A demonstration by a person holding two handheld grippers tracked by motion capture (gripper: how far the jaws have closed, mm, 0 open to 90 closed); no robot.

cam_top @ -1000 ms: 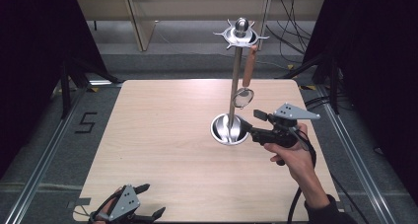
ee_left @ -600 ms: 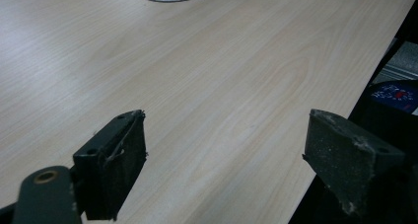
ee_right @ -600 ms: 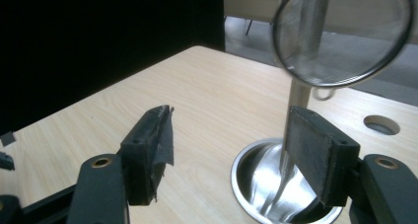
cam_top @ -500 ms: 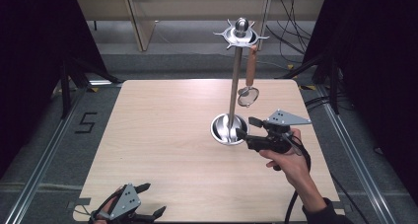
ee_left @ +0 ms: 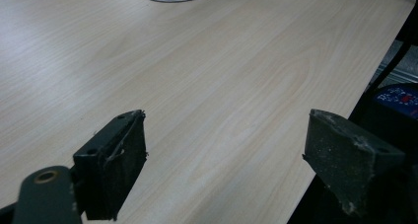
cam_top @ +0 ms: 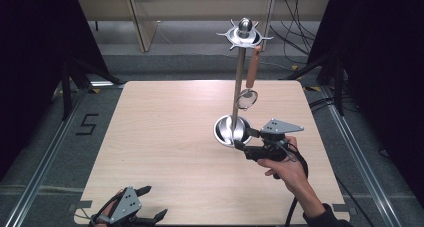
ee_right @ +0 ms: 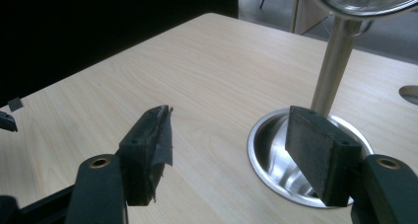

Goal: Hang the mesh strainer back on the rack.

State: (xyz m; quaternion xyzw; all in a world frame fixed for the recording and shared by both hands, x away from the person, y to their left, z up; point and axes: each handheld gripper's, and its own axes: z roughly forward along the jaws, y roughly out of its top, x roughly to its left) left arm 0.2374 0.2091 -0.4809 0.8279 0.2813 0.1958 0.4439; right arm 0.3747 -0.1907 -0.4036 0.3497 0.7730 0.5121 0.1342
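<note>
- Black-jawed left gripper [cam_top: 134, 212] rests at the near table edge, jaws spread wide, nothing between them; its own view looks across bare boards, one pad [ee_left: 116, 160] over the wood. No change here against the earlier frames.
- Pale wooden table [cam_top: 165, 137] lies bare between the two hands.
- Right gripper [cam_top: 243, 138], in the person's right hand [cam_top: 287, 169], has dropped lower and drawn in toward the stand since a second ago. Jaws stand well apart and grip nothing; in its own view one pad [ee_right: 315, 155] hangs over the dish, the other over the tabletop.
- Steel dish base [cam_top: 231, 129] of the utensil stand sits just ahead of those jaws, its rim roughly between them; contact cannot be told.
- Upright pole [cam_top: 239, 82] rises from the dish to a spoked hook ring [cam_top: 244, 33].
- Small strainer [cam_top: 247, 98] with a wooden handle [cam_top: 253, 67] hangs from one hook, beside the pole, well above the gripper.
- Judgement: the descent points at the stand's base or lower pole, not the strainer; likely a steadying hold or a shift of the stand, closing yet to come.
</note>
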